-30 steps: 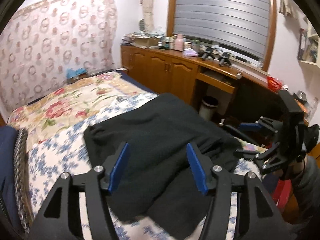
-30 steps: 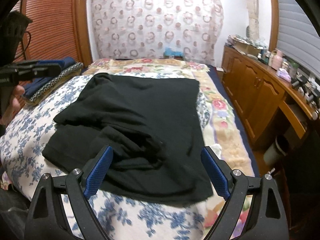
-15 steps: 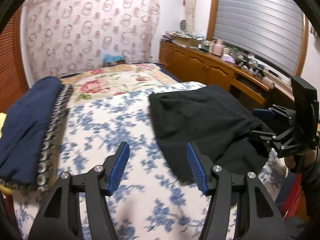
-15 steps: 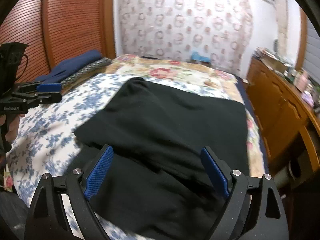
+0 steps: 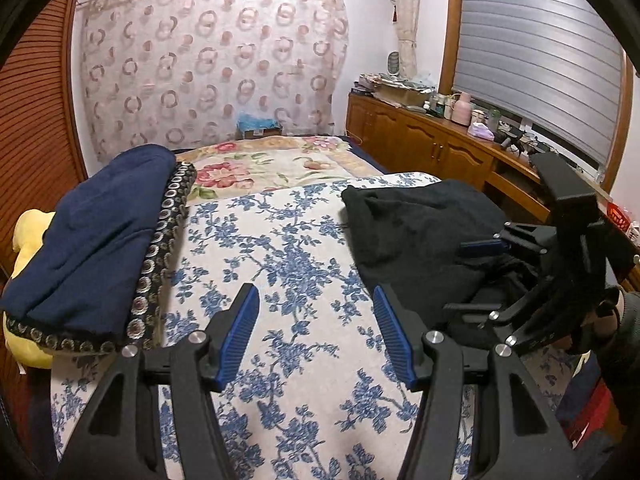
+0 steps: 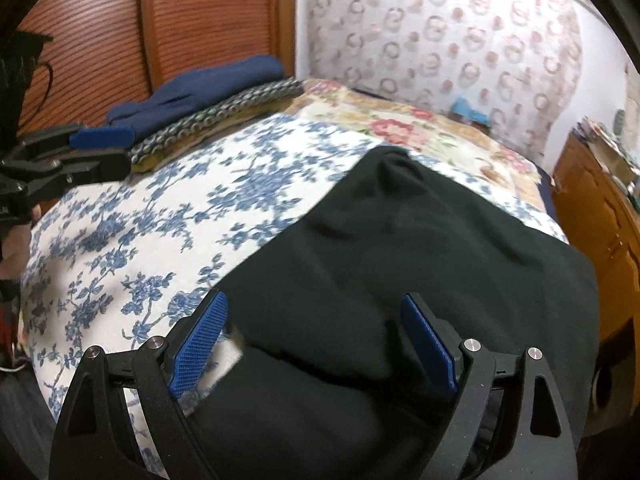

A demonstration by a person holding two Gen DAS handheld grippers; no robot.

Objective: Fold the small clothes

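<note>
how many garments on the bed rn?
2. The black garment lies on the blue floral sheet under the right gripper; a navy garment sits at the wall-side edge. More may be hidden beneath.

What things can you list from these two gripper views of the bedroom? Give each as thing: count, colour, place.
garment: one, black, rumpled on the floral sheet
sheet: one, white with blue flowers, covering the bed
blanket: one, navy with patterned trim, bed's far side
soft item: one, yellow, under the blanket
cabinet: one, brown wood, cluttered top, under the window
left gripper: one, black with blue pads, open over bare sheet
right gripper: one, same colours, open over the garment
</note>
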